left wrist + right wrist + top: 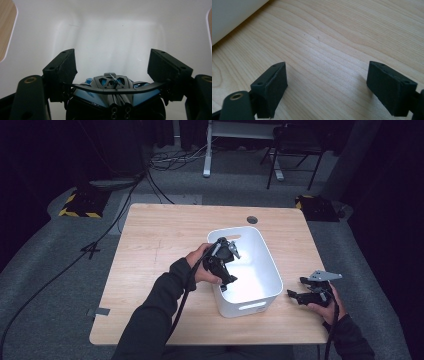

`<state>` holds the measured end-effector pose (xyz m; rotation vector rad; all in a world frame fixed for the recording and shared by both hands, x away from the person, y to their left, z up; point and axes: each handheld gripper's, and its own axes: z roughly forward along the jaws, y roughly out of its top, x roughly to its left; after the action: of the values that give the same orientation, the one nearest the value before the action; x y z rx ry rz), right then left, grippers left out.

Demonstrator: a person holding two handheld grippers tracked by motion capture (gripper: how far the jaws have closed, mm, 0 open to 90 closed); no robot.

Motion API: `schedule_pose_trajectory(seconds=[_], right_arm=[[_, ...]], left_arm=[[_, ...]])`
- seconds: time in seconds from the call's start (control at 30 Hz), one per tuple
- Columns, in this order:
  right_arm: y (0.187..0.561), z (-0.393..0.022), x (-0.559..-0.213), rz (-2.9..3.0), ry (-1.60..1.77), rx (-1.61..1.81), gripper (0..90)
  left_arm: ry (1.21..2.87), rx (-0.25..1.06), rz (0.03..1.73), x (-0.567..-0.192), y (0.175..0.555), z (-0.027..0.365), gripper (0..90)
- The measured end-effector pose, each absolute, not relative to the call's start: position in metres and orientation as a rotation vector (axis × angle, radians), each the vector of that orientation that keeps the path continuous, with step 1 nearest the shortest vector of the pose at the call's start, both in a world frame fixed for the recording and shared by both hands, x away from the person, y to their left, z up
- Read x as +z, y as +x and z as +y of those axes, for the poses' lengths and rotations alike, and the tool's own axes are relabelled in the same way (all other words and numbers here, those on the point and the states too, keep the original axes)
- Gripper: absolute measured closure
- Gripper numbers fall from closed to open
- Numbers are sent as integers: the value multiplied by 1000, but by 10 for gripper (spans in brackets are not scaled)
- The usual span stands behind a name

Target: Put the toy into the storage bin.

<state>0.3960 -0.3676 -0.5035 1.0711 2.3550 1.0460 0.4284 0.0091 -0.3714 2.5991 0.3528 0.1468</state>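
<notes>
My left gripper [227, 281] hangs over the near left part of a white plastic bin [270, 260] and points down into it. In the left gripper view its jaws [113, 60] are shut on a blue-and-black toy car [113, 93]; the car's black rear wing spans from pad to pad. Below it lies the bin's bare white floor [112, 32]. My right gripper [299, 289] rests low over the wooden table [160, 235] to the right of the bin. Its jaws [329, 82] stand open, with only wood grain between them.
The bin's white wall [232, 15] stands close by at the upper left in the right gripper view. A cable hole [252, 219] sits near the table's far edge. Cables, a chair and a desk frame stand on the grey floor beyond.
</notes>
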Motion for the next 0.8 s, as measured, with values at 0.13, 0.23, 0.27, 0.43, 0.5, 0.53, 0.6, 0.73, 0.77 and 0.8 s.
schedule_pose_trajectory(seconds=[0.13, 0.23, 0.27, 0.43, 0.5, 0.53, 0.6, 0.73, 0.77, 0.8], right_arm=[[396, -368, -503, 2355, 1071, 1046, 168], [396, -368, -503, 2355, 1071, 1045, 168], [396, -368, -503, 2355, 1071, 1046, 168], [396, -368, -503, 2355, 1072, 1046, 168], [396, -368, -504, 2355, 1071, 1045, 168], [396, -368, -504, 2355, 1071, 1046, 168], [396, -368, -504, 2355, 1071, 1046, 168], [396, -368, -504, 2355, 1071, 1045, 168], [396, -368, -503, 2355, 1071, 1045, 168], [396, -368, -503, 2355, 1071, 1046, 168]], left_arm=[[2629, 159, 372, -370, 427, 6, 238], [2649, 168, 365, -368, 426, 5, 237], [2648, 177, 374, -368, 425, 4, 236], [2612, 184, 397, -362, 422, 5, 232], [2610, 206, 390, -360, 420, 5, 222], [2604, 202, 387, -360, 420, 6, 220], [2591, 202, 377, -359, 420, 7, 213], [2568, 205, 363, -359, 420, 9, 211], [2570, 203, 359, -359, 420, 9, 211], [2573, 206, 369, -359, 419, 10, 212]])
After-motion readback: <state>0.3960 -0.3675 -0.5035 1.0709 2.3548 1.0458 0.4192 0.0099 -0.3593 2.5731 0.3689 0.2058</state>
